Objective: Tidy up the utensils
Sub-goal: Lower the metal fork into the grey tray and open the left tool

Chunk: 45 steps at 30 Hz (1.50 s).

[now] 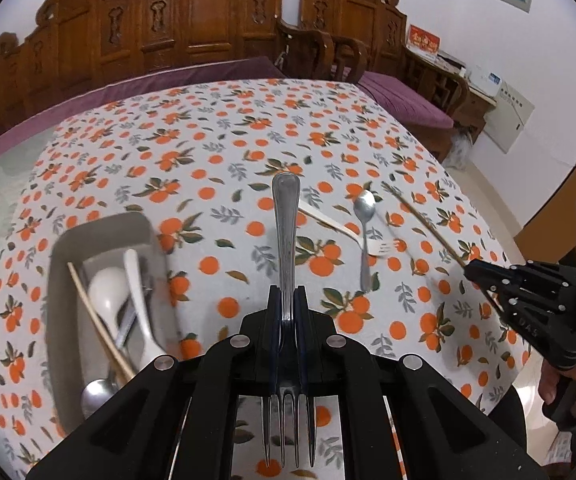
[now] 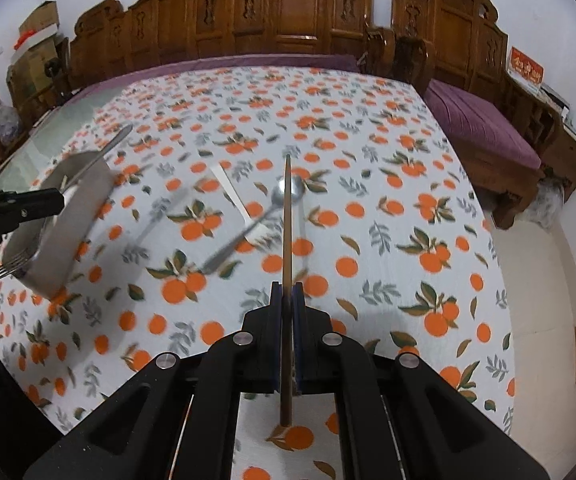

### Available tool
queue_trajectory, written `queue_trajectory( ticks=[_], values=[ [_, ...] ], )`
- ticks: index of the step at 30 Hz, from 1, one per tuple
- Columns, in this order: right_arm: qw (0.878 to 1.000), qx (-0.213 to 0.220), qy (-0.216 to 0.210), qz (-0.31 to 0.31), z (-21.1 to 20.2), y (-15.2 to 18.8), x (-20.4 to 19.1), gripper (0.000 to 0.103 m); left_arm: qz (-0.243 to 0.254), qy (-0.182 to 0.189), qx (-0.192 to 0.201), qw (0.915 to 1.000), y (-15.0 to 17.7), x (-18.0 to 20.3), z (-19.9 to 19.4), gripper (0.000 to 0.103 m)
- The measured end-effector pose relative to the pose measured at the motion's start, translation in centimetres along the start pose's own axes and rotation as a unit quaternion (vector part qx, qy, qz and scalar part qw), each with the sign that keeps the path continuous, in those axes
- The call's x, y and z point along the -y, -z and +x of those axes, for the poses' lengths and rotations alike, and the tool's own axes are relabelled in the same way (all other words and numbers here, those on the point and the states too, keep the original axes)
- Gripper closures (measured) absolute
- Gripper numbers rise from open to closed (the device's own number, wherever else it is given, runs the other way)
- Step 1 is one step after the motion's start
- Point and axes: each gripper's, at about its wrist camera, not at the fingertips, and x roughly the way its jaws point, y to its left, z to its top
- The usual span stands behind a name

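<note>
Currently, left gripper (image 1: 287,300) clamps a steel fork (image 1: 286,240); right gripper (image 2: 287,296) clamps a wooden chopstick (image 2: 287,264).

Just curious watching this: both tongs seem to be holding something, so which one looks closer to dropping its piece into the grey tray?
Likely left. The left tongs grip the metal fork beside the grey tray; the right tongs hold a chopstick farther away.
</note>
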Motion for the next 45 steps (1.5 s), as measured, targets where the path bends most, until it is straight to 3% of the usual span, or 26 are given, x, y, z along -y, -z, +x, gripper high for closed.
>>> queue_trajectory(
  ticks=[13,26,45],
  values=[
    [0.997,0.033,-0.051,-0.052,-2.4,-3.4,-6.8,0.097,-0.034,-0.041,0.002,0.9986,0.8,-7.1,-1.7,0.097],
    [0.99,0.022,-0.092,-0.109,-1.7,-4.4,-13.8,0.097,-0.075,-0.075,-0.036,0.9938,3.6,-13.0,1.0,0.097],
    [0.982,0.008,-0.126,-0.142,-1.5,-4.6,-18.4,0.097,-0.091,-0.076,-0.048,0.9917,4.3,-14.5,2.7,0.096]
  ],
)
